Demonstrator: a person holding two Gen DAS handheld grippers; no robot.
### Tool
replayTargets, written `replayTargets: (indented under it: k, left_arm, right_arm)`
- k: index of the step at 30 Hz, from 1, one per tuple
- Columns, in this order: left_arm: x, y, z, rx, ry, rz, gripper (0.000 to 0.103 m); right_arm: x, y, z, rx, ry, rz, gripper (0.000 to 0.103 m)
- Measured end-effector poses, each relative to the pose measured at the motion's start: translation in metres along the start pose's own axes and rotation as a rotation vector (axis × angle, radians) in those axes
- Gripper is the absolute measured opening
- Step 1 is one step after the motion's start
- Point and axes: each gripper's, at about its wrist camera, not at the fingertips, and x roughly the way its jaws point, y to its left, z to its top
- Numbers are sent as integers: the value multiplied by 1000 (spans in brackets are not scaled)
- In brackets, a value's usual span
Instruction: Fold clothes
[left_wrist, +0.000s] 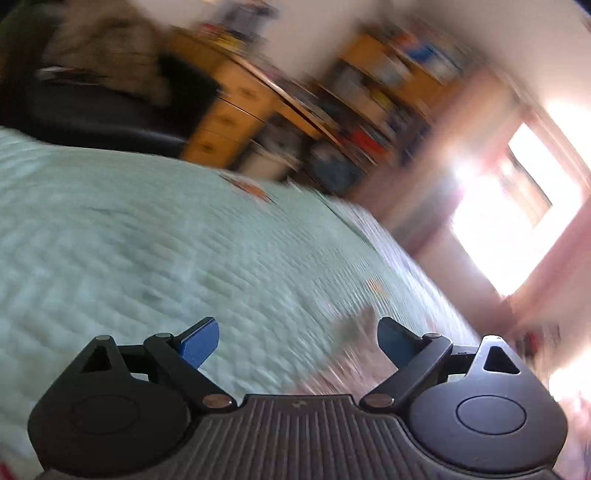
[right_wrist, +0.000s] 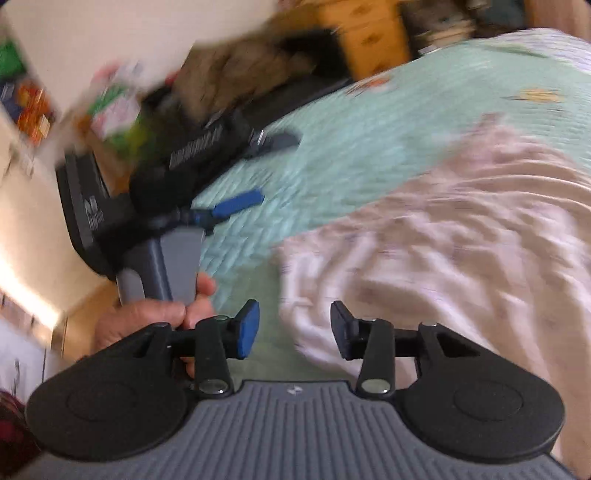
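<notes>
Ahead of right gripper (right_wrist: 294, 328), fingers standing apart, empty: pale pink garment (right_wrist: 443, 251) lying crumpled on mint quilt (right_wrist: 332, 155). To its left, hand (right_wrist: 147, 321) holding left gripper (left_wrist: 297, 343), also gaping; wooden drawers (left_wrist: 225, 118) blurring beyond.

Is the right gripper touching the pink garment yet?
Cannot tell. In the right wrist view the right gripper is open over the pink garment edge, but motion blur hides whether either finger meets the cloth.

Motion blur smears the shelves (left_wrist: 373, 92) beyond the left hand-held gripper (left_wrist: 297, 341), so their contents cannot be told. Ahead of the right hand-held gripper (right_wrist: 294, 328), the pink garment (right_wrist: 461, 240) is blurred and cut off by the right edge.
</notes>
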Motion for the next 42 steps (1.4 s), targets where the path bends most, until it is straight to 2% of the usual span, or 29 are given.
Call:
replayTargets:
  k: [1, 2, 3, 5, 6, 7, 10, 11, 13, 14, 15, 16, 18, 20, 21, 22, 24, 26, 28, 30, 31, 32, 37, 40, 42]
  left_arm:
    - [8, -8, -6, 38, 65, -14, 98]
    - [17, -17, -12, 76, 129, -28, 98]
    - [25, -25, -18, 114, 193, -40, 98]
    - [31, -38, -31, 216, 268, -16, 98]
    - [29, -47, -35, 290, 275, 5, 98]
    - [24, -52, -37, 320, 277, 21, 98]
    - [-1, -71, -36, 411, 188, 84, 96]
    - [-10, -77, -36, 441, 157, 103, 96]
    - [-26, -97, -37, 522, 78, 84, 98]
    - [-29, -104, -39, 548, 72, 32, 102]
    - [-32, -111, -42, 574, 68, -20, 102]
    - [-28, -112, -46, 594, 113, -70, 102]
    - [-10, -109, -59, 568, 234, -67, 99]
    - [-2, -93, -65, 478, 321, -71, 98]
    - [1, -84, -67, 426, 357, -86, 98]
    - [-1, -77, -68, 378, 359, -106, 98]
    - [-5, -74, -70, 364, 361, -138, 102]
    - [-5, -78, -70, 390, 362, -131, 102]
    - [-10, -90, -81, 478, 369, -114, 102]
    - [-11, -94, -84, 543, 368, -95, 102]
    - [-12, -93, -83, 538, 369, -104, 102]
    - [-13, -92, -82, 532, 370, -112, 102]
    - [-15, -86, -73, 503, 381, -124, 102]
    - [-19, -89, -70, 491, 393, -193, 102]
    - [-20, -93, -72, 487, 408, -213, 102]
  right_arm:
    - [-17, -9, -13, 48, -22, -30, 55]
    - [-30, -25, -22, 110, -16, -81, 64]
    - [-41, -40, -32, 169, 2, -133, 65]
    - [-45, -67, -57, 266, 117, -233, 63]
    - [-52, -72, -69, 286, 122, -254, 59]
    - [-61, -74, -74, 299, 110, -251, 59]
    - [-69, -73, -69, 307, 64, -280, 60]
    - [-74, -71, -62, 296, 28, -278, 60]
    - [-73, -68, -44, 289, -48, -256, 60]
    - [-72, -71, -35, 297, -90, -245, 60]
    - [-69, -75, -26, 310, -130, -230, 60]
    - [-66, -82, -22, 341, -160, -201, 60]
    - [-57, -96, -13, 400, -215, -140, 60]
    - [-41, -106, -2, 441, -225, -52, 60]
    - [-32, -103, 8, 404, -209, -43, 60]
    - [-24, -98, 17, 358, -191, -37, 60]
    - [-6, -78, 40, 197, -126, -40, 51]
    - [14, -56, 61, 33, -51, -42, 46]
    - [38, -36, 70, -90, 31, -45, 42]
    - [61, -34, 66, -164, 136, -77, 41]
    - [69, -36, 63, -186, 181, -94, 39]
    - [68, -35, 63, -188, 173, -88, 34]
    - [60, -32, 63, -197, 133, -60, 33]
    - [56, -29, 63, -202, 109, -43, 35]
    - [53, -28, 63, -205, 93, -32, 35]
